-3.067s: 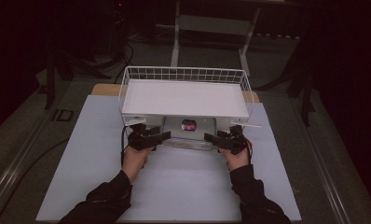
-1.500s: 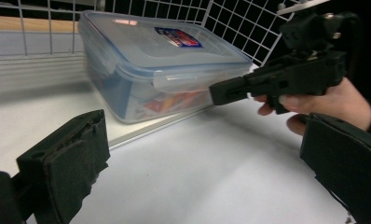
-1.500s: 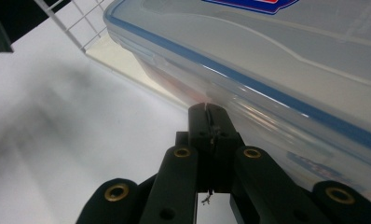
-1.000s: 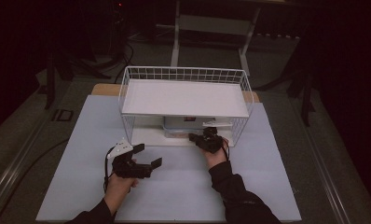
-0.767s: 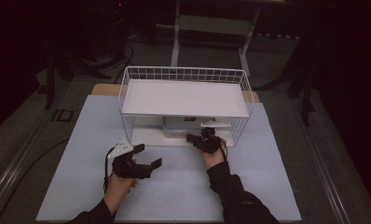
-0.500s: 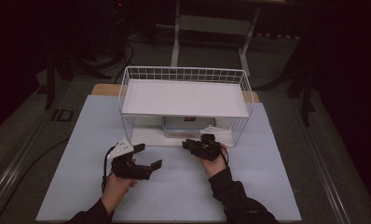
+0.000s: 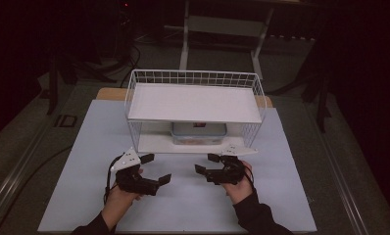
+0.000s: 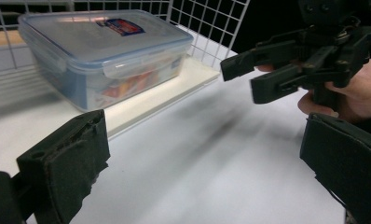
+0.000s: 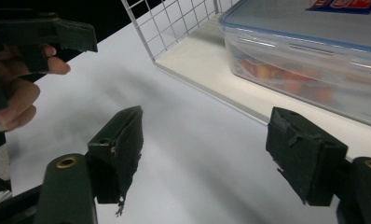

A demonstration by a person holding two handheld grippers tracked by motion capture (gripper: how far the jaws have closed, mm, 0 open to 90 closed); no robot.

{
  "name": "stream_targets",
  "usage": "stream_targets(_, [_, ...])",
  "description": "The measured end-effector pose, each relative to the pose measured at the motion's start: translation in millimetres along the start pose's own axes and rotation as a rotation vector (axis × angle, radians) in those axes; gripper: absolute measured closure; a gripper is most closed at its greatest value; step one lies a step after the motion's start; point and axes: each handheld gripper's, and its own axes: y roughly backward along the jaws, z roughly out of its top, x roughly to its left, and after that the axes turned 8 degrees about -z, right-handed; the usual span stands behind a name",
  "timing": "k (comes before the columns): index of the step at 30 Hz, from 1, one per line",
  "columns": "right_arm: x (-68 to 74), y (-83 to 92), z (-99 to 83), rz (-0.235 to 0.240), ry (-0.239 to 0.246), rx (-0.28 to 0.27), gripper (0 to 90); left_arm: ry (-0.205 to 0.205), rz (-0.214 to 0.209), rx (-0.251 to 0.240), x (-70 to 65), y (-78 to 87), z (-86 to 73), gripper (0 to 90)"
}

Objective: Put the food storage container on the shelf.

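A clear lidded container (image 7: 199, 132) sits on the lower shelf of a white wire rack (image 7: 195, 113), toward the far side of the white table (image 7: 183, 205). Both tools rest on the table nearer the person, well apart from it. The left gripper (image 7: 155, 168) sits near-left of the container, its jaws spread and empty; the right gripper (image 7: 207, 163) sits near-right, just in front of the rack, also spread and empty.
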Motion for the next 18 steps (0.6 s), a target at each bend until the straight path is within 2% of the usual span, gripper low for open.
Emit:
stream_targets(6, [2.8,18.8,-8.9,-0.023,0.062,-0.031,18.5,-0.017,0.007,-0.001,-1.1,6.7,1.6,1.4])
stream_targets(11, [0.9,33.5,-16.5,-0.011,0.073,-0.067,16.7,-0.028,-0.008,0.015,-3.5,10.1,-2.5,1.4])
stream_targets(15, [-0.9,44.3,-23.2,-0.029,0.081,-0.075,17.0,-0.028,-0.006,0.034,-5.0,13.2,-6.2,1.4])
stream_targets(18, [-1.2,48.2,-26.6,-0.052,0.096,-0.078,17.0,-0.030,0.000,0.030,-5.6,16.3,-7.9,1.4])
